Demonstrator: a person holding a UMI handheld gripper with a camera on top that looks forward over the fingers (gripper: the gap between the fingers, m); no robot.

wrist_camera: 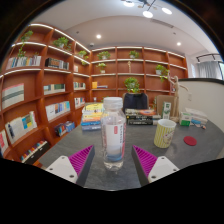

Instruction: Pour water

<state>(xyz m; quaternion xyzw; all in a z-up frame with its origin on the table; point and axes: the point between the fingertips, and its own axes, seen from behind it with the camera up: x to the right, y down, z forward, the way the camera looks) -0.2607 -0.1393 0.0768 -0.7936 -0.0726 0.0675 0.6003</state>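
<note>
Clear bottle (114, 135) stands between spread fingers (82, 160).

One water bottle (114, 129), one yellow cup (164, 133), one red lid (190, 141), two potted plants (131, 85).

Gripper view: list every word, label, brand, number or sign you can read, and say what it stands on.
No text can be read.
Water bottle, just ahead of the open hand-held gripper: its label band is too blurred to read.
Yellow cup, beside the bottle: no print can be made out.
Books on the shelves and those stacked on the table: spines and covers too small to read.
</note>
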